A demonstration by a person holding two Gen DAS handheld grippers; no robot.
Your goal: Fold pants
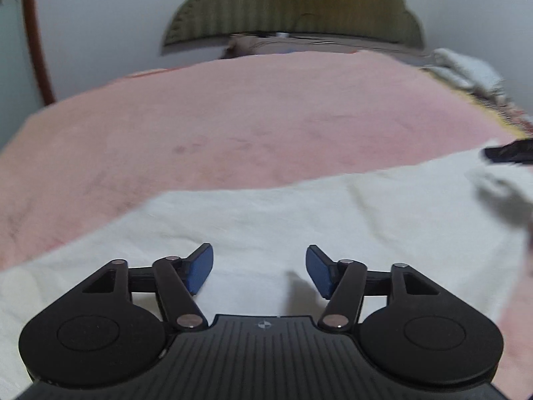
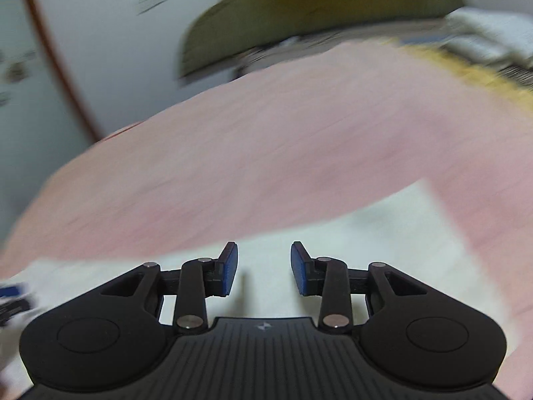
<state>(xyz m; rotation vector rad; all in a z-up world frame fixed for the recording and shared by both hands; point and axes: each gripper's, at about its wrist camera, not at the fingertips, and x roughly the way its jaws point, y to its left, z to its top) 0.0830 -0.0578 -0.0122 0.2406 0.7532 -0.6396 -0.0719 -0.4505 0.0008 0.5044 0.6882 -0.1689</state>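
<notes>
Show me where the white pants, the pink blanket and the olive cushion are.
white pants (image 1: 266,220): left wrist view, flat middle of the cloth.
pink blanket (image 1: 233,120): left wrist view, bare middle stretch.
olive cushion (image 1: 286,3): left wrist view, its ribbed front.

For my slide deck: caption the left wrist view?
Open left claw above white pants spread on a pink cover.

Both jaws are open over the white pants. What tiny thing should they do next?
Probably lower the left gripper and right gripper onto an edge of the white pants, since both stand open and empty above cloth lying flat on the pink cover.
</notes>
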